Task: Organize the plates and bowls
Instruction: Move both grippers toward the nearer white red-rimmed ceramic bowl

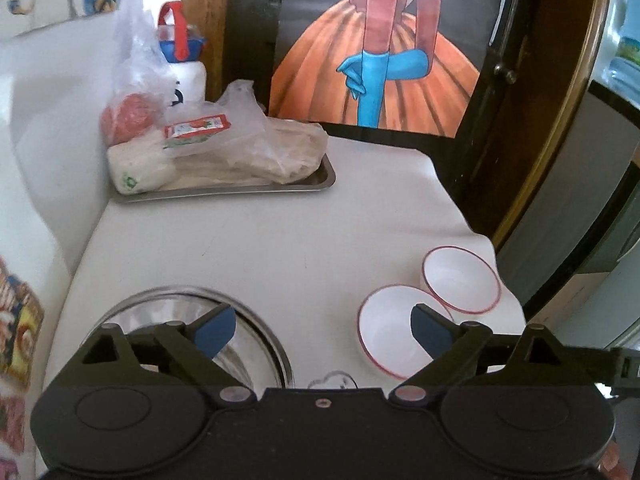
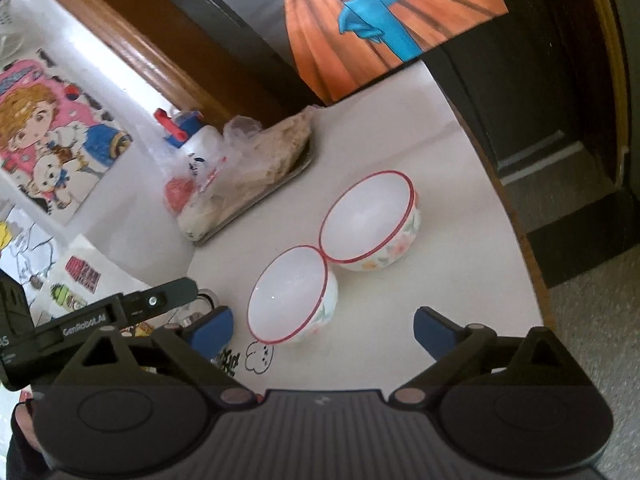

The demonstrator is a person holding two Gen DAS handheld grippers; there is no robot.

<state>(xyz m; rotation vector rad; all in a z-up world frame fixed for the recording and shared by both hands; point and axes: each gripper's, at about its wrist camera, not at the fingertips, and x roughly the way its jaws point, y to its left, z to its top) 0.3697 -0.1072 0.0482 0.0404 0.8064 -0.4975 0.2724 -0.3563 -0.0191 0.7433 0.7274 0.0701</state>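
Note:
Two white bowls with red rims stand side by side, touching, on the white table. The near bowl (image 1: pixel 390 334) (image 2: pixel 290 296) and the far bowl (image 1: pixel 462 280) (image 2: pixel 370 220) have flower patterns on their sides. A clear glass plate (image 1: pixel 256 330) lies at the table's near left. My left gripper (image 1: pixel 323 330) is open above the table between the glass plate and the near bowl. My right gripper (image 2: pixel 323 330) is open and empty, just in front of the near bowl. The left gripper's body shows in the right wrist view (image 2: pixel 100 316).
A steel tray (image 1: pixel 320 180) (image 2: pixel 302 164) at the back left holds plastic food bags (image 1: pixel 208 144). A white bottle with a blue and red cap (image 1: pixel 182 46) stands behind it. A painted poster (image 1: pixel 376 48) leans at the back. The table edge (image 2: pixel 516 216) curves on the right.

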